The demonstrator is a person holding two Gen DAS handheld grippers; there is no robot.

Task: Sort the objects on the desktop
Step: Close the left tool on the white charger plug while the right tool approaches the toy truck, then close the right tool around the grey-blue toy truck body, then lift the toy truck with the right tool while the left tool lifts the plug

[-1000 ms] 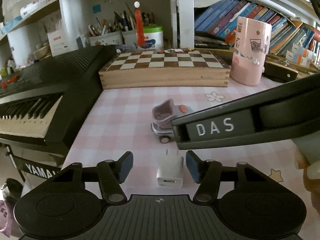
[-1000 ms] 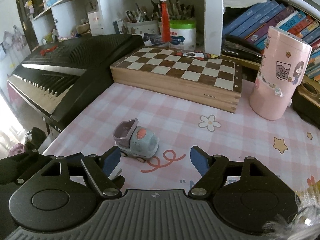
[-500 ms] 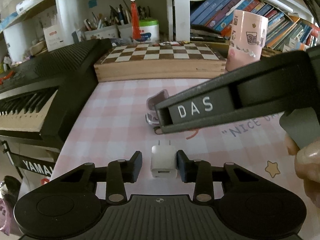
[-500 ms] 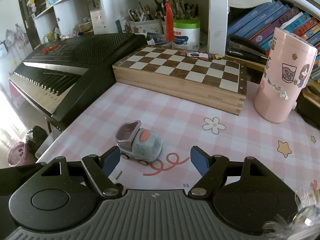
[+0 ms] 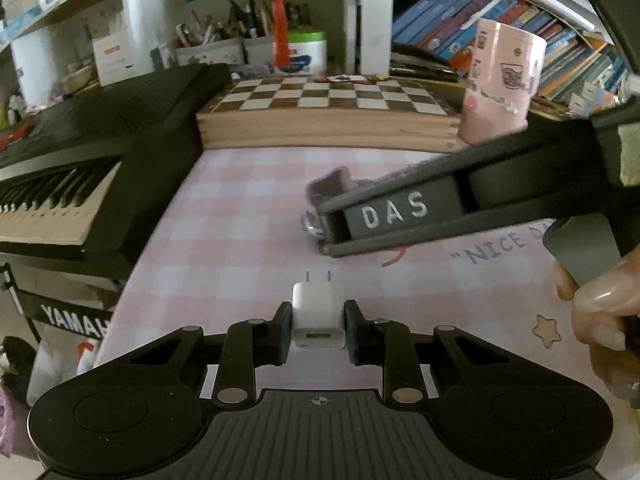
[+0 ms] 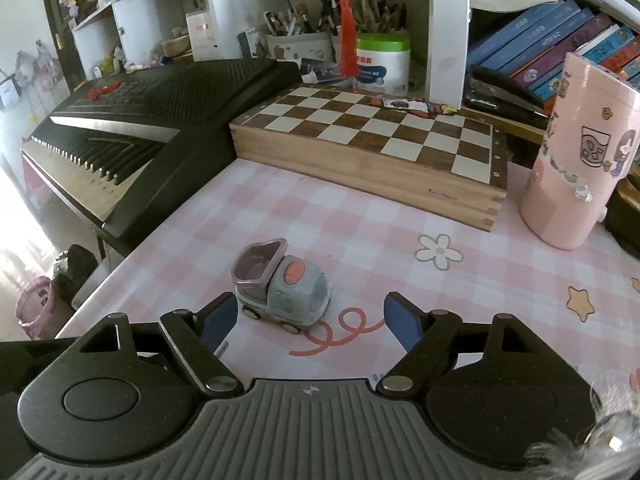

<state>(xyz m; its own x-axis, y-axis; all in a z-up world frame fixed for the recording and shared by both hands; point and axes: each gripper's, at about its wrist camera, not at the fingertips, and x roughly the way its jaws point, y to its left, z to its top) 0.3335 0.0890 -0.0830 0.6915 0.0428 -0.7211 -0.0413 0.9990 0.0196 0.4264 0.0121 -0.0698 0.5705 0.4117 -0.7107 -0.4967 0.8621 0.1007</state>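
Left claw [image 5: 318, 326] just clenched on white charger [image 5: 318, 314], low centre, prongs toward 12 o'clock, charger on pink desk [image 5: 240, 240]. Lift straight, keep squeeze even. Right claw [image 6: 308, 322] spread wide, empty, just opened further; toy truck [image 6: 280, 286] at its 11 o'clock.

Keyboard [image 6: 160, 120] beside chessboard [image 6: 372, 132]; books [image 6: 560, 48] behind.

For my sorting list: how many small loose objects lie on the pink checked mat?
2: a white charger between the left gripper pads, and a toy truck just ahead of the open right gripper. Others may be hidden.
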